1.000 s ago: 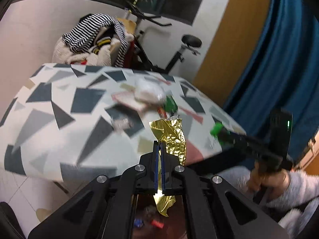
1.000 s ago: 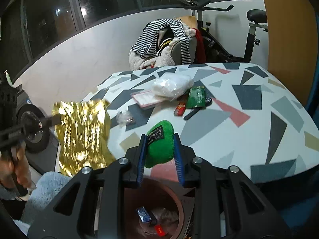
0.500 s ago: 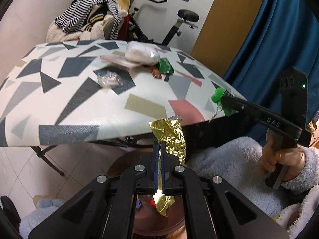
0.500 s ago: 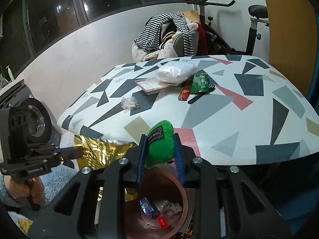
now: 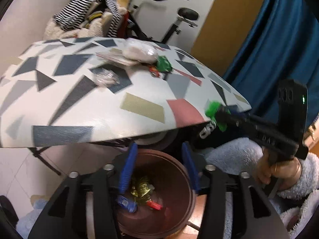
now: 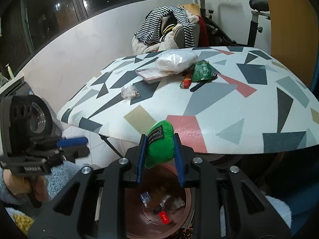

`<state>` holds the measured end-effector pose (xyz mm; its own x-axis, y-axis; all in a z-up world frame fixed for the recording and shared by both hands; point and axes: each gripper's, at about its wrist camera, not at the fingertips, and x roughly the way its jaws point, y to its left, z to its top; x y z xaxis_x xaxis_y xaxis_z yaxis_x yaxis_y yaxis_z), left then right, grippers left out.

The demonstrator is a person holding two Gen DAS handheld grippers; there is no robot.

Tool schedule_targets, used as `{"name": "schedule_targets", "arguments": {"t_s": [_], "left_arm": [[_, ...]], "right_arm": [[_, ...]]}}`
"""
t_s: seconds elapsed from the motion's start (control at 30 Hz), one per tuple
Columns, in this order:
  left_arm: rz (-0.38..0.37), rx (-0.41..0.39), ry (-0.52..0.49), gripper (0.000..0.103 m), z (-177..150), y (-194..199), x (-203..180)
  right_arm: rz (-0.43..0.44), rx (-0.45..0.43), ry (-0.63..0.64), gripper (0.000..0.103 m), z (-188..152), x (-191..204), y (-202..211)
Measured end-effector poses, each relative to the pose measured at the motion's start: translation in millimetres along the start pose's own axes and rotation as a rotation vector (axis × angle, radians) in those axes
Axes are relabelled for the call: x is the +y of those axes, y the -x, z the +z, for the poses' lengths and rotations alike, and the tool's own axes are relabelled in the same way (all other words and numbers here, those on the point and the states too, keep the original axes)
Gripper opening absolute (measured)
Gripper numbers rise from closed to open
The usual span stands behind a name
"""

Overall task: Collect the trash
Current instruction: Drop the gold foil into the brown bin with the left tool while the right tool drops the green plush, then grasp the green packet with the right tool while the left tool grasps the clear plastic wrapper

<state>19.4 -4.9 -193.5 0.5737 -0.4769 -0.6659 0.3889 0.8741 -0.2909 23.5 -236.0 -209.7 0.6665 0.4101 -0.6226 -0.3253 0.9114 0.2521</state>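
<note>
— What were the two grippers doing?

— The left gripper (image 5: 158, 166) hung over the brown bin (image 5: 180, 209) with its jaws spread wide and nothing between them. The gold wrapper (image 5: 140, 187) lay inside the bin among other scraps.

— And the right one?

— The right gripper (image 6: 159, 155) was clamped on a green pouch (image 6: 160, 146), above the bin and just off the table (image 6: 229, 107) edge. A white bag (image 6: 176, 61), a green packet (image 6: 201, 72) and a red wrapper (image 6: 185, 82) lay on the table.
</note>
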Motion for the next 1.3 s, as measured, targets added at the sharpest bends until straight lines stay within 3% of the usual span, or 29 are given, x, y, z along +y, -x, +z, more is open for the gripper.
{"name": "schedule_targets", "arguments": {"t_s": [0.07,0.17,0.27,0.43,0.7,1.13,1.2,1.3], "left_arm": [[0.037,-0.049,0.020,0.068,2,13,2],[0.086,-0.111,0.043,0.080,3,32,5],[0.137,-0.149,0.048,0.090,3,48,8],[0.233,-0.199,0.049,0.096,2,67,12],[0.318,-0.218,0.083,0.097,-6,74,24],[0.343,-0.198,0.092,0.097,-14,68,29],[0.343,-0.193,0.089,0.097,-15,67,29],[0.343,-0.188,0.091,0.097,-15,66,30]], "right_arm": [[0.001,0.007,0.005,0.029,-3,1,-2],[0.005,0.025,0.011,0.029,-7,2,-9],[0.002,0.060,0.038,0.029,-12,8,-19],[-0.017,0.123,0.138,0.030,-21,27,-37],[-0.016,0.167,0.198,0.030,-30,40,-50],[-0.029,0.192,0.198,0.033,-32,41,-54],[-0.029,0.194,0.201,0.040,-32,41,-54],[-0.029,0.198,0.208,0.061,-32,42,-55]]}}
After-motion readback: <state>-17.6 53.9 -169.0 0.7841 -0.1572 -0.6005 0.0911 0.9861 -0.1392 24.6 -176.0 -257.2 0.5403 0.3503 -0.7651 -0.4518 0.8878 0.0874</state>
